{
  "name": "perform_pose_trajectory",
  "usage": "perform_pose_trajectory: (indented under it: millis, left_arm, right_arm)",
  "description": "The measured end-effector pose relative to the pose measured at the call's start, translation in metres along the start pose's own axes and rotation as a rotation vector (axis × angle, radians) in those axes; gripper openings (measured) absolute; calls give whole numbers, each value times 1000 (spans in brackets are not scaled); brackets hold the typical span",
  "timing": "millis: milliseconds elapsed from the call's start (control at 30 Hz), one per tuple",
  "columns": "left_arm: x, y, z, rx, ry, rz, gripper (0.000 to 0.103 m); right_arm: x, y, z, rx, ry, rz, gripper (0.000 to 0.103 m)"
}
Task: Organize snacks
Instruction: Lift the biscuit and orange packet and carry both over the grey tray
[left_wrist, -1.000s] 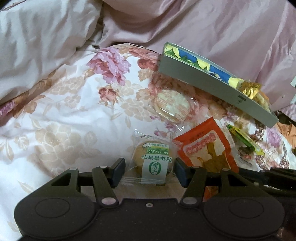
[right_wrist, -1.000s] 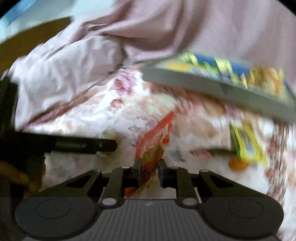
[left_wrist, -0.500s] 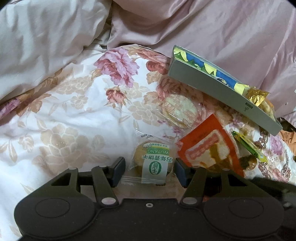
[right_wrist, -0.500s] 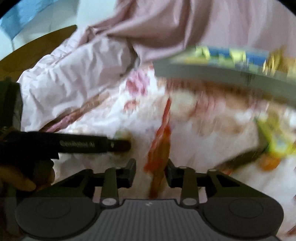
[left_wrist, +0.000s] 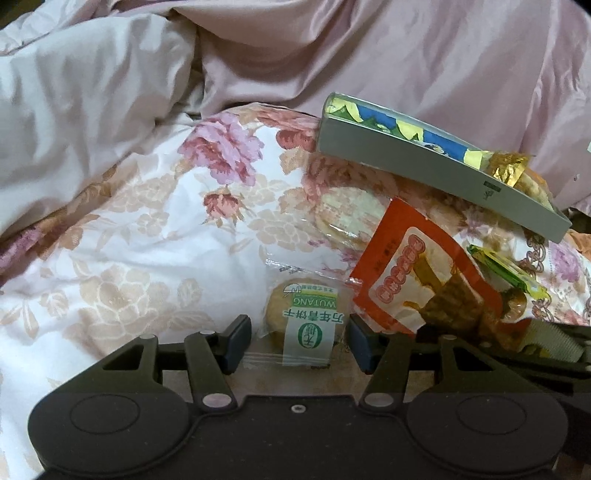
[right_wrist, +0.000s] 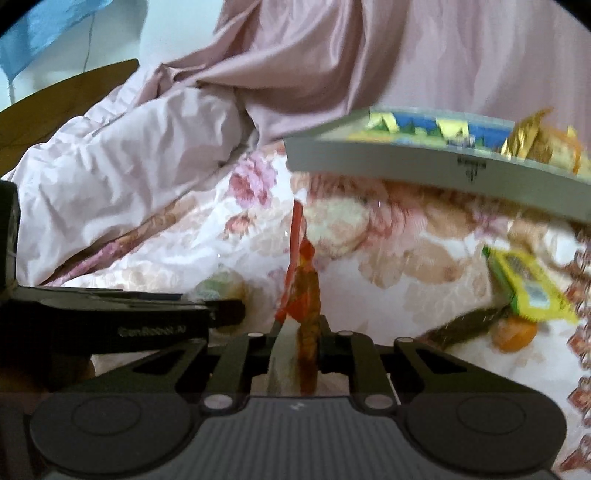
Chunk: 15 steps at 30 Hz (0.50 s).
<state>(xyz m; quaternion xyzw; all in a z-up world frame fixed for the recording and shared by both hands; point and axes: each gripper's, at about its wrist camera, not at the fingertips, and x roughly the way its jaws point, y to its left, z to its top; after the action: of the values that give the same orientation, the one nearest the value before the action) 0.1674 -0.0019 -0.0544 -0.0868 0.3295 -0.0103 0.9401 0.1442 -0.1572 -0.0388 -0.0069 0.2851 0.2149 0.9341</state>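
Observation:
My left gripper (left_wrist: 298, 341) stands open around a round biscuit in a clear wrapper with a green label (left_wrist: 308, 315), which lies on the floral bedsheet between the fingers. My right gripper (right_wrist: 300, 334) is shut on an orange snack packet (right_wrist: 302, 291), seen edge-on and lifted off the sheet; the same orange packet (left_wrist: 421, 275) shows face-on in the left wrist view. A grey box (left_wrist: 424, 168) holding wrapped snacks sits tilted at the back right; the grey box (right_wrist: 424, 162) also appears in the right wrist view. The left gripper's body (right_wrist: 110, 325) is at the left there.
A pale rice cracker in clear wrap (left_wrist: 345, 218) lies before the box. A yellow-green packet (right_wrist: 528, 288) and an orange round sweet (right_wrist: 515, 334) lie right. Pink quilt (left_wrist: 92, 110) is bunched at the left and back. A wooden headboard (right_wrist: 55, 107) is far left.
The right gripper closed on the orange packet and raised it, tilting it upright. The left gripper stayed open around the biscuit, with the view shifted slightly.

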Motion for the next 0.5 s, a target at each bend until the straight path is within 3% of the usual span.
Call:
perform_pose_trajectory:
  millis: [500]
  left_arm:
    - [-9,-20,13,-9,-65,9,58]
  right_arm:
    - [-23,-6,11,1,-118,-42,17]
